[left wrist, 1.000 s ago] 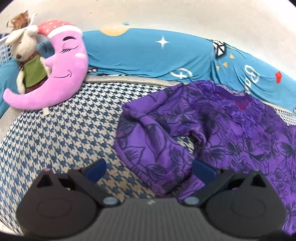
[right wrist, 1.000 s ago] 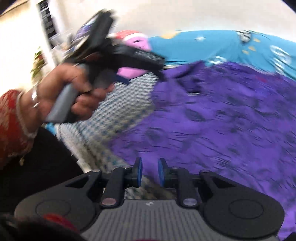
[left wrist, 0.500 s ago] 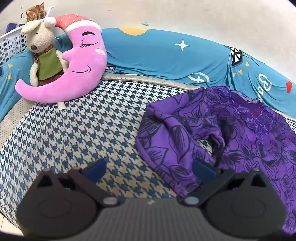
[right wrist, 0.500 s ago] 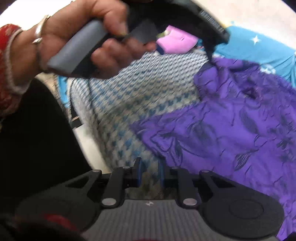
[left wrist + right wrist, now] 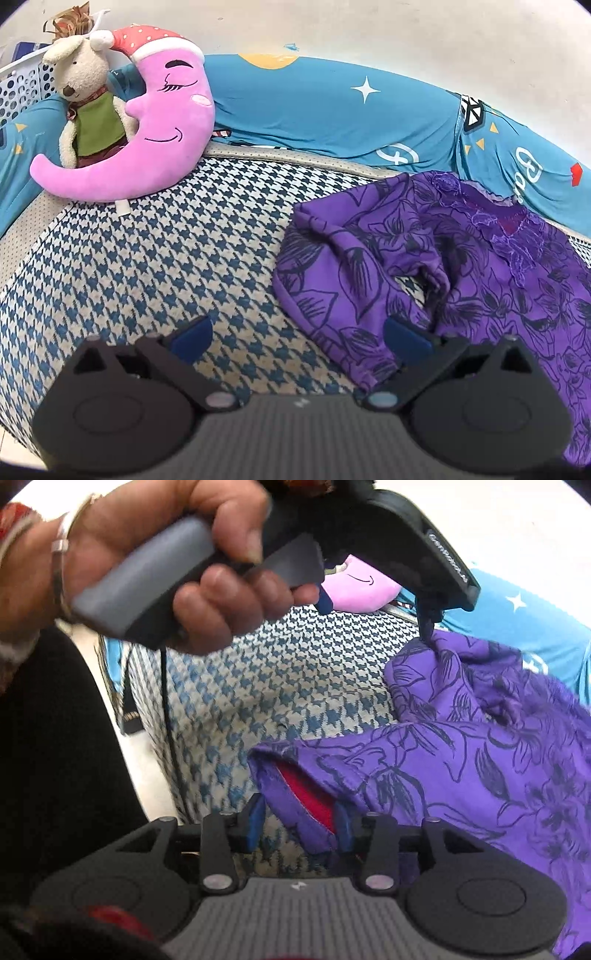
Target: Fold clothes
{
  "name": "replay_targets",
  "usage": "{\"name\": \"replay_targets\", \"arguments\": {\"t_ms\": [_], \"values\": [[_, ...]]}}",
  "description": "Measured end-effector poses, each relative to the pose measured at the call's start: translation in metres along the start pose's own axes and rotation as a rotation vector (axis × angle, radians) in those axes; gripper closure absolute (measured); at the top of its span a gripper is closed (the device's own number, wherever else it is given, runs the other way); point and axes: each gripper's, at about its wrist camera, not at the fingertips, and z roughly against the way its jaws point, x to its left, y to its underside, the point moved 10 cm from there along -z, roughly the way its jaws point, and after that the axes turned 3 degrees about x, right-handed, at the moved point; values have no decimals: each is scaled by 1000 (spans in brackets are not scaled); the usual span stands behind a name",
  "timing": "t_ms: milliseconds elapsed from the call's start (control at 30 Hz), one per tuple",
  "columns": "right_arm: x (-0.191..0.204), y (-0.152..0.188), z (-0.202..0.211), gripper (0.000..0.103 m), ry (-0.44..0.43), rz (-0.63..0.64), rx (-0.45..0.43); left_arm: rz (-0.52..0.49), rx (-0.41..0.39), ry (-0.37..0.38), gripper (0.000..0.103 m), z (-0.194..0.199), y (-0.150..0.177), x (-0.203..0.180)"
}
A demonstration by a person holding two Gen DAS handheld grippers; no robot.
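Right wrist: right tongs [image 5: 299,825], earlier nearly shut, are opening around the purple garment [image 5: 461,760] hem.

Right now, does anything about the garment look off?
Yes. The purple garment lies bunched on the bed, its left sleeve folded over with the cover showing through a gap. In the right wrist view a corner is turned back, red lining showing between the right gripper's opening jaws.
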Motion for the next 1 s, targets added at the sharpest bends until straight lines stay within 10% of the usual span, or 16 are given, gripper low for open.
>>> {"name": "replay_targets", "arguments": {"t_ms": [100, 200, 767, 1000], "values": [[-4, 1, -7, 68, 40, 9, 1, 7, 1, -4, 0, 0, 0, 2], [-7, -2, -4, 94, 21, -42, -15, 12, -12, -4, 0, 3, -4, 5], [47, 2, 34, 77, -354, -50, 33, 70, -47, -77, 0, 4, -18, 22], [17, -5, 47, 77, -274, -93, 8, 110, -2, -76, 0, -17, -20, 24]]}}
